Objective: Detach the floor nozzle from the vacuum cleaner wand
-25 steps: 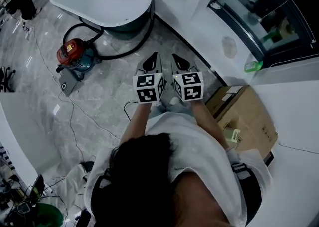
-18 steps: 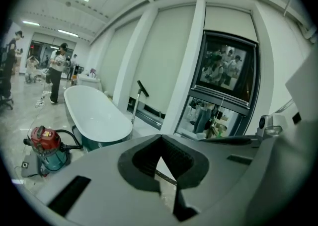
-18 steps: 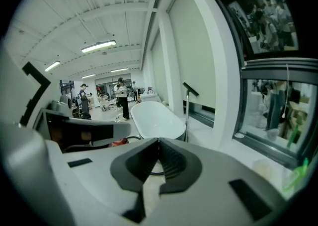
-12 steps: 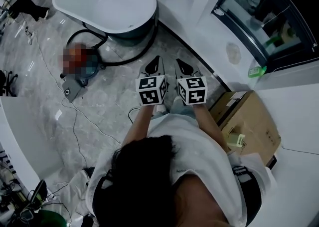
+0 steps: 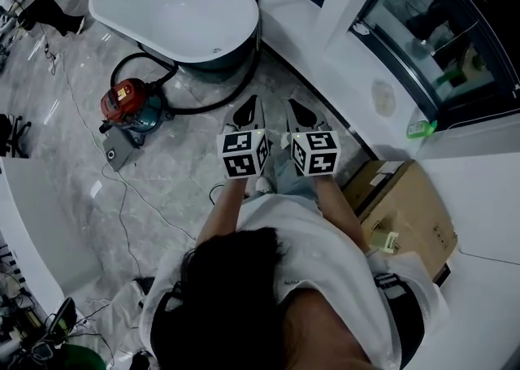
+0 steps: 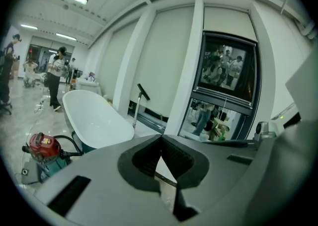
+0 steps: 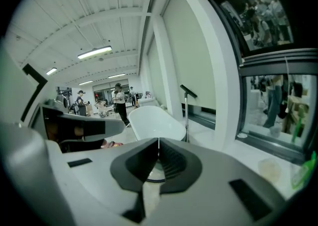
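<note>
Left gripper (image 5: 246, 110) and right gripper (image 5: 302, 113) closed, empty. Red canister vacuum (image 5: 123, 103) far left; best open jaws before reaching its flat grey floor nozzle (image 5: 119, 150).

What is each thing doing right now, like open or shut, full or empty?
Left claw, shut, nothing in it.
Right claw, shut, nothing in it.
Vacuum cleaner, standing on the floor, hose attached.
Floor nozzle, lying flat beside the vacuum cleaner, untouched.
Bathtub, empty.
</note>
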`<state>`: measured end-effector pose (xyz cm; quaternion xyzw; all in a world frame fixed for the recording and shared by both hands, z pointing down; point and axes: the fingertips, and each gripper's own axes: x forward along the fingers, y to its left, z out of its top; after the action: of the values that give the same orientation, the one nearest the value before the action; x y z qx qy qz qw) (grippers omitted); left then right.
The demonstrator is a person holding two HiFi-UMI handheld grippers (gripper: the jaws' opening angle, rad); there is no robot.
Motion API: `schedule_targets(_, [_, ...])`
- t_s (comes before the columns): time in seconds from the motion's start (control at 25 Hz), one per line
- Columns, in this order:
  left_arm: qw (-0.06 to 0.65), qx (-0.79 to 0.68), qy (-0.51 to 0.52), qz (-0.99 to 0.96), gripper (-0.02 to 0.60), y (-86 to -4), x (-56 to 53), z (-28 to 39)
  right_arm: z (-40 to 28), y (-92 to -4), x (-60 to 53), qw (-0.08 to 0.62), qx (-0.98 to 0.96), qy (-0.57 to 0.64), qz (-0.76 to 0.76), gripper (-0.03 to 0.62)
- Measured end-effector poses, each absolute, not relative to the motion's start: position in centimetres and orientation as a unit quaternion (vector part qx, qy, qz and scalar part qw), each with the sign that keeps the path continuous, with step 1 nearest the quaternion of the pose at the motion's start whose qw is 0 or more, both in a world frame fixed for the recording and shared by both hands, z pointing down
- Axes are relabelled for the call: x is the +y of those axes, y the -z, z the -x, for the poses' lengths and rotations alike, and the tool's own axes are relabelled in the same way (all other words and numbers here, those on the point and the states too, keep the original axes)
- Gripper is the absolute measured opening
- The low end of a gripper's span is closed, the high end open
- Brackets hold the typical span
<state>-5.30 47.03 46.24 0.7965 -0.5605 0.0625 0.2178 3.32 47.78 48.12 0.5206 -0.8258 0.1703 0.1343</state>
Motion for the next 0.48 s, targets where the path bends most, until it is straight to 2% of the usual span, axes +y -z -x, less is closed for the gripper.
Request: schedule_targets(0.48, [0.216,-0.549,-0.066,-0.805,0.005,-46.4,40.5,0.9,-6.2,-48.1,40.4,0.139,-0.832,-0.166,-0.510,0.015])
